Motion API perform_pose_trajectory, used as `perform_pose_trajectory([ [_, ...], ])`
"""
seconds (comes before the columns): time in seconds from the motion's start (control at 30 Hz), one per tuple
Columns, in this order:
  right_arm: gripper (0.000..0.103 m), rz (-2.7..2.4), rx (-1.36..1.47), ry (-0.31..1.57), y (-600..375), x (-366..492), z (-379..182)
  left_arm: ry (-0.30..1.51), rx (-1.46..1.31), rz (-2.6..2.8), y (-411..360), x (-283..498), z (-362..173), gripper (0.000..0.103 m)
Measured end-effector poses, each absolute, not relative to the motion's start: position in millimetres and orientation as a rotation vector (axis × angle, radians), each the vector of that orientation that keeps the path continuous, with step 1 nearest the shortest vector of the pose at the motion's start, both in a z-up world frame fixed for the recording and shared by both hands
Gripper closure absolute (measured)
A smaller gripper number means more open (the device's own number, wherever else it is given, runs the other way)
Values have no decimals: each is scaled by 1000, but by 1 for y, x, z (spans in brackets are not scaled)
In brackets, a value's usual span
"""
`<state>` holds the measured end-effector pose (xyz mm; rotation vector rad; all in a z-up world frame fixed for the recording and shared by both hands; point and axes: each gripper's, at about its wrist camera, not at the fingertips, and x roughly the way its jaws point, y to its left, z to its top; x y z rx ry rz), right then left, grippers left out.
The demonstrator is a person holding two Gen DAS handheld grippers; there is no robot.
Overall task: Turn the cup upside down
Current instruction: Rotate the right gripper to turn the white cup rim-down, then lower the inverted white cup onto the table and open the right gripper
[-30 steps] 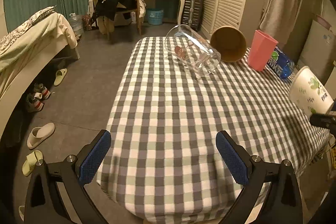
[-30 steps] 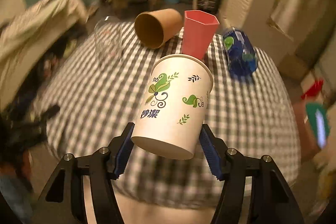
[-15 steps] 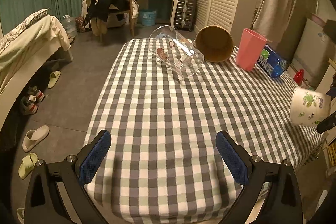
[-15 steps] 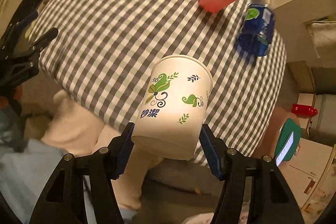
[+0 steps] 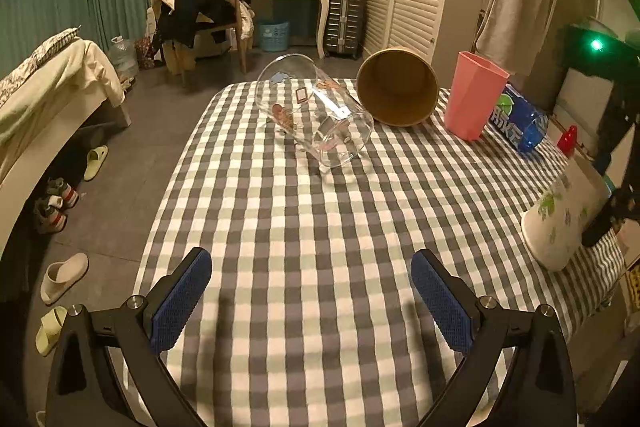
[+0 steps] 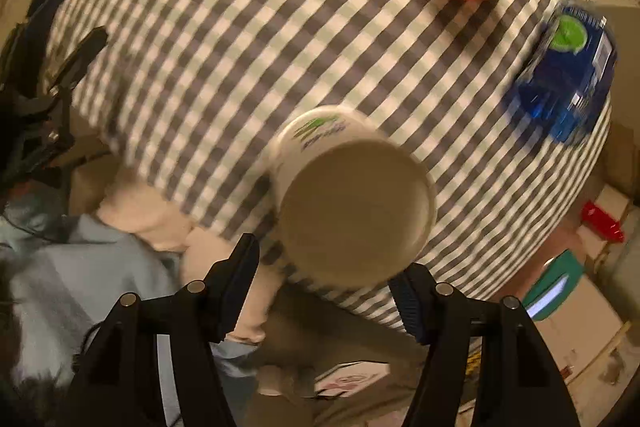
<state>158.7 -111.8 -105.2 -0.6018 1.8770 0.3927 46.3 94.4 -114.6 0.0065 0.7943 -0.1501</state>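
Note:
A white paper cup with green leaf print is turned mouth down over the checked tablecloth, its flat base facing the right wrist camera. My right gripper stands just behind it with jaws spread wider than the cup; whether the pads still touch it is unclear. In the left wrist view the cup hangs tilted at the table's right edge. My left gripper is open and empty above the near edge of the table.
On the table lie a clear glass and a brown paper cup on their sides, a pink cup upright, and a blue pack. A bed and slippers are on the floor at left.
My right gripper has rotated and tipped the paper cup from upright to mouth down and lowered it toward the table. Its jaws now look wider apart. The left gripper stayed open.

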Motion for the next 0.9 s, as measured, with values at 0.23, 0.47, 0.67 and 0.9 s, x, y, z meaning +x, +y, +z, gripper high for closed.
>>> perform_pose_trajectory([
  [0.23, 40, 417, -561, 1785, -119, 188, -93, 804, 35, -153, 84, 50, -113, 0],
  [0.47, 40, 450, -529, 1591, -129, 157, -44, 746, 49, -164, 70, 34, -78, 0],
  [0.67, 39, 488, -390, 1322, -150, 116, 8, 674, 51, -144, 61, 17, -32, 0],
  [0.9, 37, 422, -230, 936, -177, 53, 43, 577, 43, -103, 42, 6, 17, 0],
])
